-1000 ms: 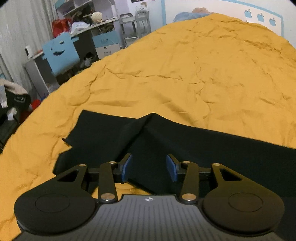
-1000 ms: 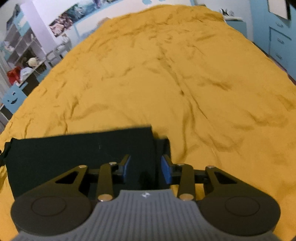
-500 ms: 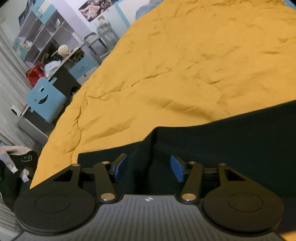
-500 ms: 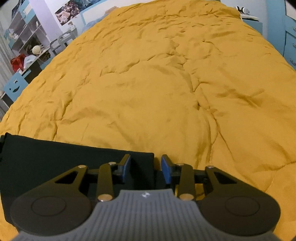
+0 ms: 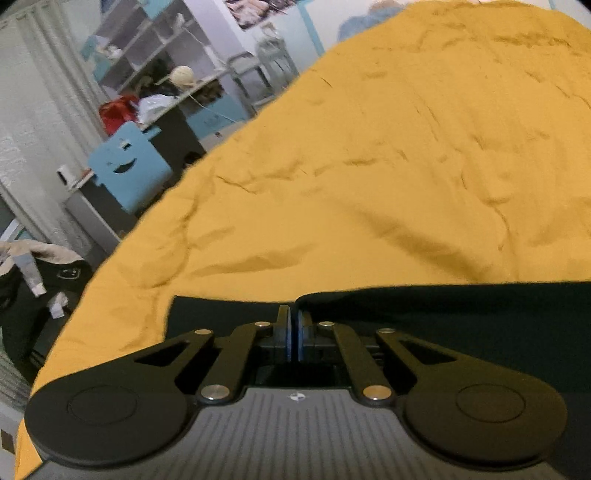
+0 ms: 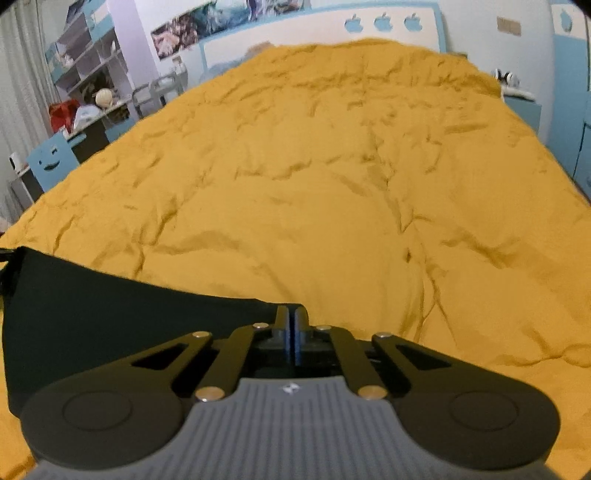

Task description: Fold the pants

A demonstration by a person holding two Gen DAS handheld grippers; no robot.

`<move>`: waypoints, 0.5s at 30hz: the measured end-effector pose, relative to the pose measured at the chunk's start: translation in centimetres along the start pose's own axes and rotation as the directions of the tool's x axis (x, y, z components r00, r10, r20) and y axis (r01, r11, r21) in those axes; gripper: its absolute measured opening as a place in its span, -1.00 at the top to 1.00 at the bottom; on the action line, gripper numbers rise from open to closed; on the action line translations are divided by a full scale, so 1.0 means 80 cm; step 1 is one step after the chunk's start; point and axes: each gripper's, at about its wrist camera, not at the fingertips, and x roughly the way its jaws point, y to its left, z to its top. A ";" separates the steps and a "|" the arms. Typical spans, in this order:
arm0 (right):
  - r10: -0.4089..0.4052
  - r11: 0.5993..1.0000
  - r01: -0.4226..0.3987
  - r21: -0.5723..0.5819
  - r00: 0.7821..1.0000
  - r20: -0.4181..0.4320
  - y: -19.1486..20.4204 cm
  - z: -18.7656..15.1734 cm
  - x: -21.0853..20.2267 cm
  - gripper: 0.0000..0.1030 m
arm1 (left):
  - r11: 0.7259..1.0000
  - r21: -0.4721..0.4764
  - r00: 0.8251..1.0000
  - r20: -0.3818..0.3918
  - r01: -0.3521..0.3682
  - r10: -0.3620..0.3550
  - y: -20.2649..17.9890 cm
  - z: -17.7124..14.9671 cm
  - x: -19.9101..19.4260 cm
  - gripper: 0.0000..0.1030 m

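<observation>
Black pants (image 5: 443, 317) lie at the near edge of a bed under a yellow blanket (image 5: 388, 166). In the left wrist view my left gripper (image 5: 294, 317) is shut on the far edge of the pants, at a split in the fabric. In the right wrist view my right gripper (image 6: 293, 317) is shut on the right corner of the pants (image 6: 110, 306), which stretch away to the left. The cloth under both grippers is hidden by the gripper bodies.
A blue chair with a smiley cut-out (image 5: 129, 173) and a cluttered desk with shelves (image 5: 159, 92) stand left of the bed. Dark clothes (image 5: 33, 280) hang at the near left. A blue cabinet (image 6: 576, 122) stands right of the bed. The headboard (image 6: 332, 33) is far ahead.
Both grippers went from open to shut on the pants' edge. Both views have tilted up, so more of the room and headboard shows.
</observation>
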 end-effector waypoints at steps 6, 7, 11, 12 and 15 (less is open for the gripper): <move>-0.001 1.000 0.000 0.005 0.994 0.111 0.022 -0.002 -0.082 1.00 | 1.000 -0.006 0.999 0.044 -0.003 0.003 0.019 0.010 -0.051 0.95; 0.005 1.000 -0.006 0.006 0.992 0.127 0.025 -0.003 -0.097 1.00 | 1.000 -0.008 0.999 0.049 -0.003 0.003 0.022 0.011 -0.058 0.95; 0.041 0.999 -0.038 -0.024 0.981 0.188 0.049 -0.014 -0.170 1.00 | 1.000 -0.019 0.996 0.092 0.004 -0.002 0.045 0.012 -0.095 0.95; 0.050 0.998 -0.044 -0.034 0.979 0.198 0.055 -0.017 -0.186 1.00 | 1.000 -0.022 0.994 0.105 0.004 -0.002 0.053 0.011 -0.106 0.95; 0.082 0.995 -0.067 -0.069 0.968 0.237 0.076 -0.036 -0.240 1.00 | 0.999 -0.034 0.991 0.136 0.002 0.002 0.077 0.007 -0.134 0.95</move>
